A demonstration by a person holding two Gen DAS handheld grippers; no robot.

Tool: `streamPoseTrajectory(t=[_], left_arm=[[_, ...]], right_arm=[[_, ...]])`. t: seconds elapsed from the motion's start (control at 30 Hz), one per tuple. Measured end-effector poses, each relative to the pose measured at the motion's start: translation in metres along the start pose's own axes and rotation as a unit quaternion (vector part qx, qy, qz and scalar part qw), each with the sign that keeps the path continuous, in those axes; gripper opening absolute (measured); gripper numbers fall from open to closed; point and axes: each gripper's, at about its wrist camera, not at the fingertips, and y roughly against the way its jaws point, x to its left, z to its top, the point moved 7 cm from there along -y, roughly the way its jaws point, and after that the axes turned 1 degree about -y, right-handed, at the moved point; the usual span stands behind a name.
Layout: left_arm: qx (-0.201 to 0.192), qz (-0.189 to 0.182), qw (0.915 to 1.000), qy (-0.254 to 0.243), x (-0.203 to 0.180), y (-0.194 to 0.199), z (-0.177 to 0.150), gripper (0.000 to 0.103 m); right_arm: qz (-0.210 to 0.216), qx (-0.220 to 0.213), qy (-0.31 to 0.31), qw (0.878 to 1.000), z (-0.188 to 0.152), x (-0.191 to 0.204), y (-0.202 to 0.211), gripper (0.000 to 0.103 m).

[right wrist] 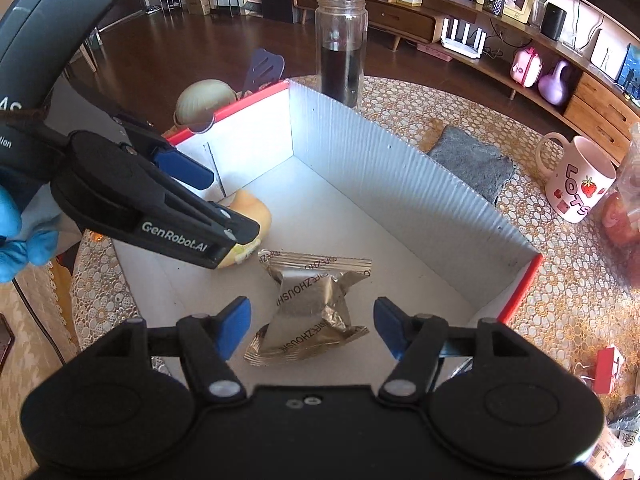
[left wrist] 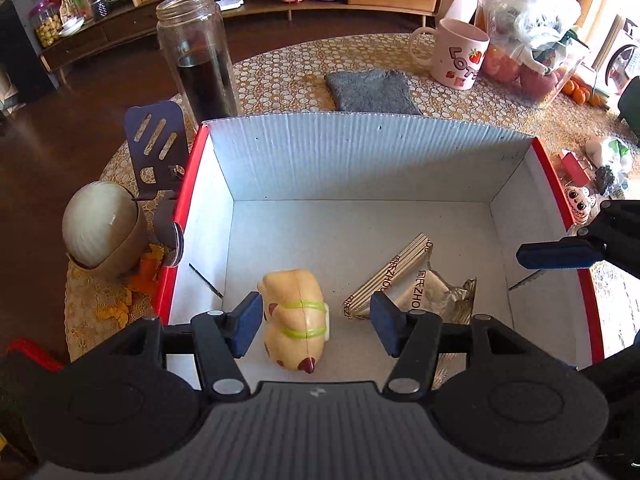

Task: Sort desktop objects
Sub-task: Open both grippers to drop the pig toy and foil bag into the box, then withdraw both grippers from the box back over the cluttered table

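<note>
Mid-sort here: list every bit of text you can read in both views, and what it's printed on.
"LOTS": pink mug, beside strawberry pictures.
"GenRobot.AI": side of the left tool.
"ZHOUSH", partial, repeated: foil snack packet in the box.
White lettering on the dark casing: cut off, unreadable.
Shelf items: too small.

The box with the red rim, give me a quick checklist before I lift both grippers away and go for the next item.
1. Left gripper pads off the dog toy: ok.
2. Right gripper clear of the snack packet: ok.
3. Both items lying on the box floor: ok.
4. Grippers apart from each other: ok.
5. Glass jar upright outside the box: ok.
6. Next item chosen: cannot tell.
</note>
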Motion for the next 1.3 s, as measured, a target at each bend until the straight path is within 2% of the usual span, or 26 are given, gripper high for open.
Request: streamPoseTrajectory(t=[0.4,0.73,0.97,1.13,1.3], left_arm=[[-0.048,-0.007,0.9988,-0.003,-0.028,0.052,-0.012,0.058],[-0.099,-0.009,0.9950,-0.004,-0.062,0.095,-0.020,0.058],[-0.132,-0.015,0.9910,-0.014,-0.094,0.119,-0.030,0.058],[-0.159,-0.001,0.9868,-0.032,-0.118,0.131,-0.038,0.058],[-0.167,-0.007,0.9851,-0.039,-0.146,0.135,-0.047,0.058]], right_arm=[[0.022,-0.059,-0.014,0.998,-0.013,-0.005,0.063,0.068],[0.023,-0.102,-0.024,0.994,-0.036,-0.017,0.110,0.068],[0.008,-0.127,-0.040,0.991,-0.059,-0.031,0.138,0.068],[-0.009,-0.148,-0.053,0.988,-0.079,-0.046,0.156,0.068],[-0.036,-0.169,-0.072,0.982,-0.100,-0.065,0.170,0.068]])
